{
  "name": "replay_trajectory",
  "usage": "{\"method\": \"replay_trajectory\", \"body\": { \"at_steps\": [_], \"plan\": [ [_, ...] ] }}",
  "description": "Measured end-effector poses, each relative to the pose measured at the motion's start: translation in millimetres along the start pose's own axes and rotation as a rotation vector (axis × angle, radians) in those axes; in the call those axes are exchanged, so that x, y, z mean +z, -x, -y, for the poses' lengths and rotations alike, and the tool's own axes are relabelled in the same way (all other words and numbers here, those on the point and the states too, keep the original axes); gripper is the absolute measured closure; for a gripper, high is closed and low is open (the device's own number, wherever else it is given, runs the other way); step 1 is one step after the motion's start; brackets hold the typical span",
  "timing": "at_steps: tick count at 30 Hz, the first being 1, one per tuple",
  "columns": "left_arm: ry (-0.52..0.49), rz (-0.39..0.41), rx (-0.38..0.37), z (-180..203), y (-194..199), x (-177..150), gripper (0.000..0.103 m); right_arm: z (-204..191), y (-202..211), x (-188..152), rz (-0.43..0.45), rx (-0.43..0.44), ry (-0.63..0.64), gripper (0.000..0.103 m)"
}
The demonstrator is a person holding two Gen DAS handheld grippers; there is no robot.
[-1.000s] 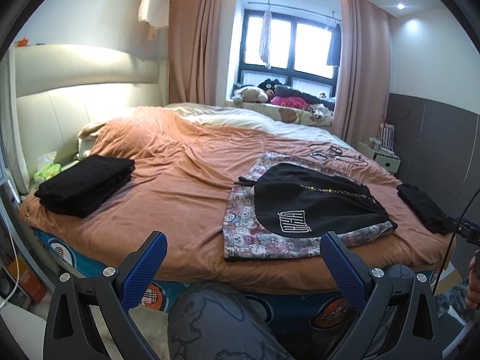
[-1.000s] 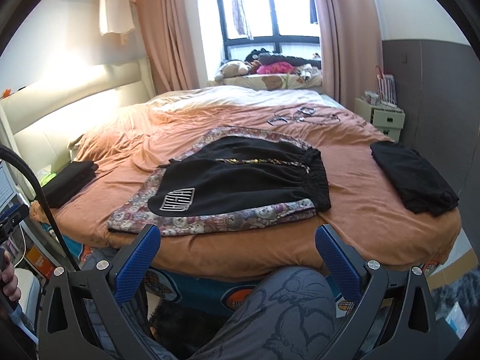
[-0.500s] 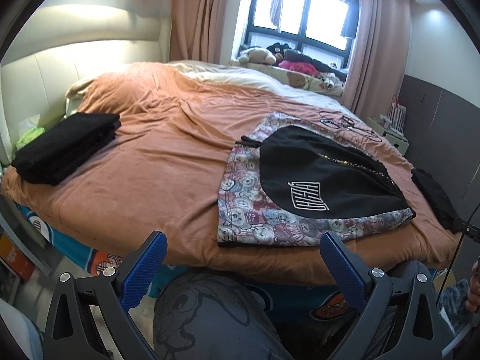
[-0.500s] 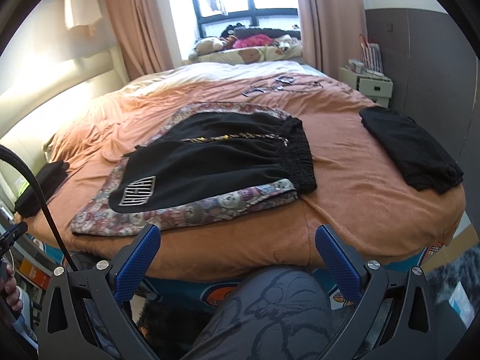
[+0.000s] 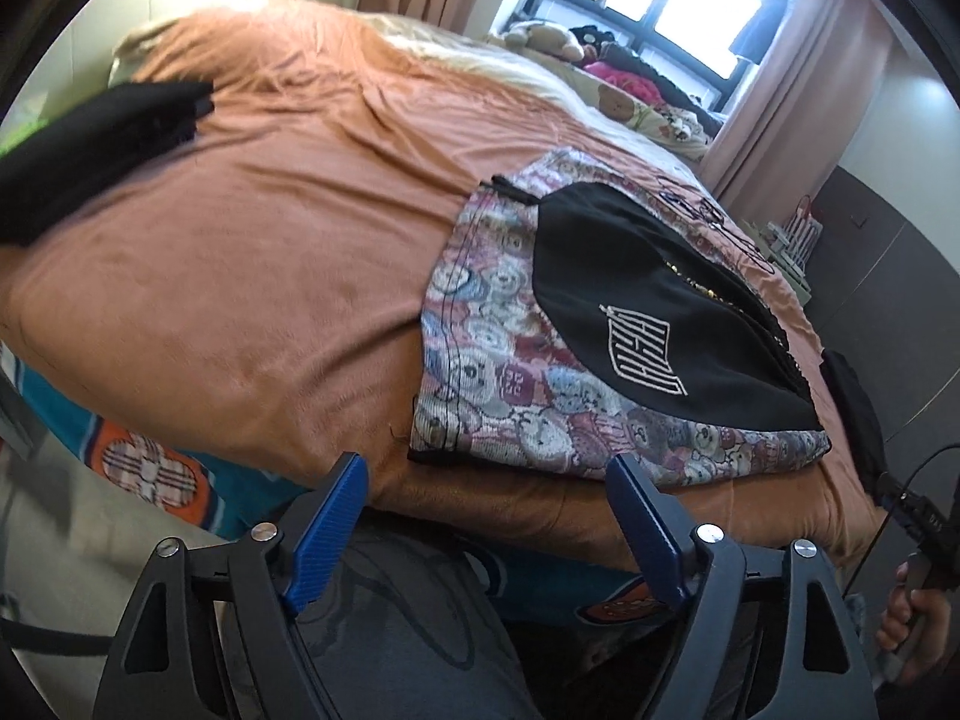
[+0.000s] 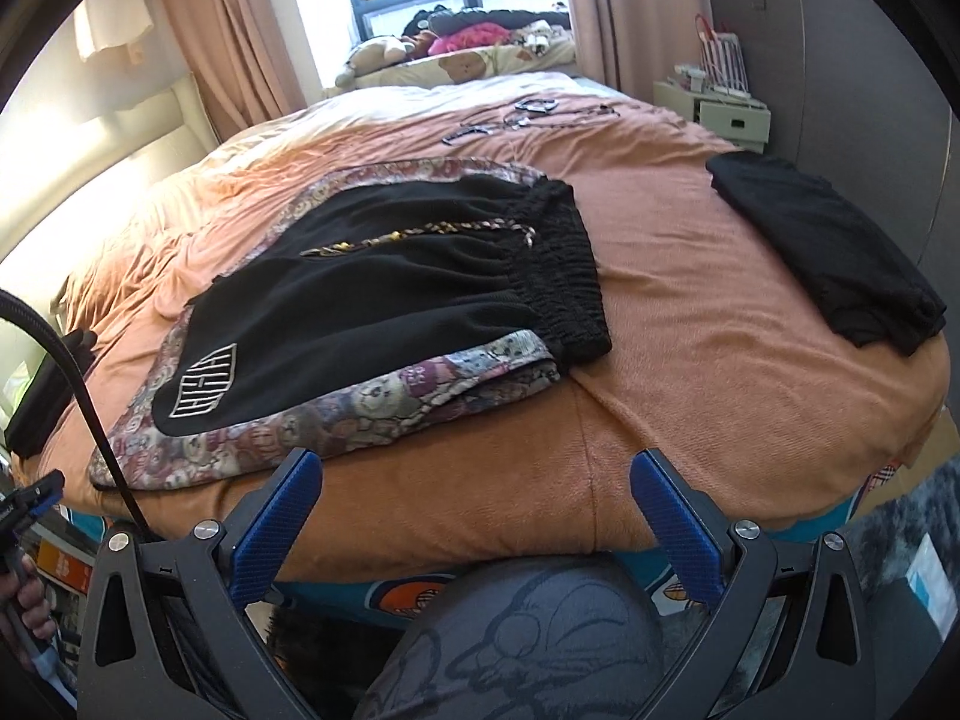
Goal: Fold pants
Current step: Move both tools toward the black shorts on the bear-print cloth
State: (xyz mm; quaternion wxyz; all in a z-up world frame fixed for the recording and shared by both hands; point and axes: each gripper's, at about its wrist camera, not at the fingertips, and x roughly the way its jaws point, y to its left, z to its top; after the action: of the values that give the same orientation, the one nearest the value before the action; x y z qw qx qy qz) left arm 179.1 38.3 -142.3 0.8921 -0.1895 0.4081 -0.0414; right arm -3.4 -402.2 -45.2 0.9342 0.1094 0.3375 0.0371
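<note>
Folded black clothing [image 5: 90, 150] sits at the upper left of the left wrist view, on the orange bed cover [image 5: 288, 252]. Right of it, at frame centre, black shorts [image 5: 648, 312] with a white logo lie flat on top of bear-print pants [image 5: 498, 384], which show below and to the left of the shorts near the bed's front edge. At the bottom of that frame the left gripper [image 5: 486, 480] hangs just short of the bed edge; its blue fingers [image 5: 330, 528] have just been closing in a little but stand well apart with nothing between them. A hand [image 5: 912, 612] shows at the lower right.

In the right wrist view, the bear-print pants [image 6: 372, 402] stretch from lower left toward centre under the black shorts [image 6: 408, 294], whose elastic waistband lies on the right side. At the upper right a second black garment [image 6: 834, 246] lies apart on the cover. Along the bottom the right gripper [image 6: 474, 474] has its fingers [image 6: 672, 528] spread wide and empty, above a knee [image 6: 528, 636] in grey printed fabric.
</note>
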Motion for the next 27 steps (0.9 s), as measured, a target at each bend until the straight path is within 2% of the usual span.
{"method": "replay_trajectory", "body": {
  "at_steps": [10,15,20,24,25,27],
  "plan": [
    [0.104,-0.096,-0.157,-6,-29,-2,0.021,12,-34,12,-0.052,0.011,-0.037,0.000],
    [0.130,-0.125,-0.181,-3,-46,4,0.021,14,-48,16,-0.074,0.018,-0.043,0.000],
    [0.155,-0.113,-0.156,-6,-54,11,0.021,19,-63,20,-0.096,0.025,-0.063,0.000],
    [0.193,-0.068,-0.118,-15,-51,14,0.029,27,-75,23,-0.103,0.030,-0.089,0.000],
    [0.203,-0.066,-0.117,-17,-51,14,0.031,27,-78,24,-0.105,0.033,-0.098,0.003],
    [0.213,-0.057,-0.092,-21,-50,14,0.046,32,-84,24,-0.117,0.048,-0.123,0.010]
  ]
}}
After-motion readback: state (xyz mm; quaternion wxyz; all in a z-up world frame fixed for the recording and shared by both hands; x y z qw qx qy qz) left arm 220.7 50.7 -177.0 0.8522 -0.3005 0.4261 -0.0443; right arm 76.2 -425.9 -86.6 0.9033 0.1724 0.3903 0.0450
